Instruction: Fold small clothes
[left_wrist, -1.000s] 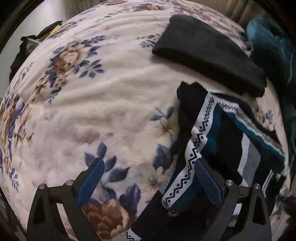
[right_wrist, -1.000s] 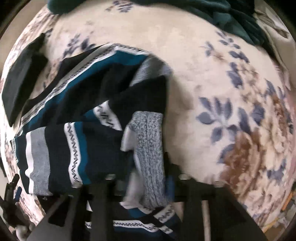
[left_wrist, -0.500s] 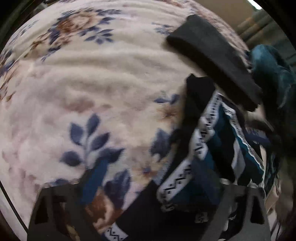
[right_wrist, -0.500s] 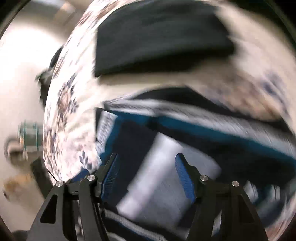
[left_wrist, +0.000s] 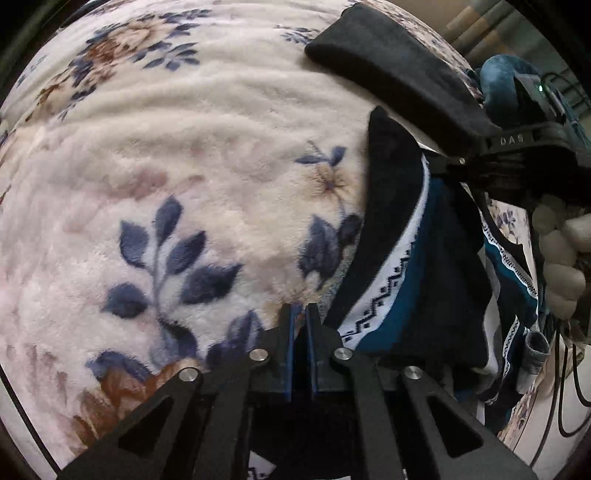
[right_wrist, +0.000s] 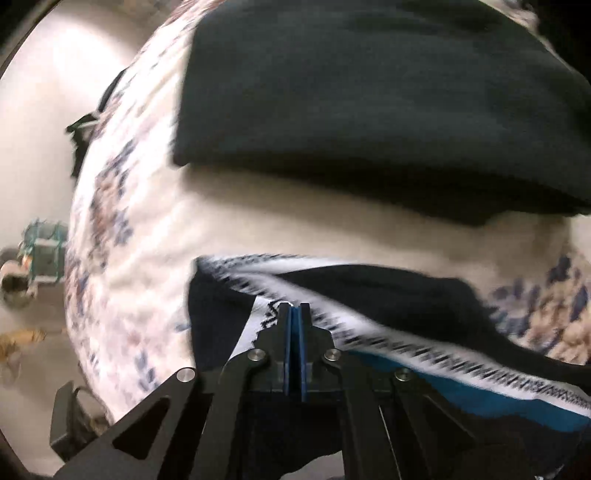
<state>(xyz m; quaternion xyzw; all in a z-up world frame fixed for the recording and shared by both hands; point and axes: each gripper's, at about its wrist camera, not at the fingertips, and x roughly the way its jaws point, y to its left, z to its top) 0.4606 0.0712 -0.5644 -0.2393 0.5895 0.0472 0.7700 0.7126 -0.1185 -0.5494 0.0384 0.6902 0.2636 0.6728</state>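
Patterned knit garment (left_wrist: 402, 266), navy with teal and white zigzag bands, lies rumpled on the floral fleece blanket (left_wrist: 192, 177), at 3 o'clock in the left wrist view and 5 o'clock in the right. Judged soft, light and limp; it should drape and slide, so the banded hem edges or corners look like the best places to hold. Count: one patterned garment, one folded black garment (left_wrist: 399, 70) at 1 o'clock, one teal heap (left_wrist: 498, 77) beyond it, two grippers. Left gripper (left_wrist: 300, 314) is clenched, tips at the garment's edge; whether cloth is pinched, cannot tell. Right gripper (right_wrist: 294, 314) is clenched over the white band; view blurred, grasp uncertain. A gloved hand (left_wrist: 561, 254) carries it.
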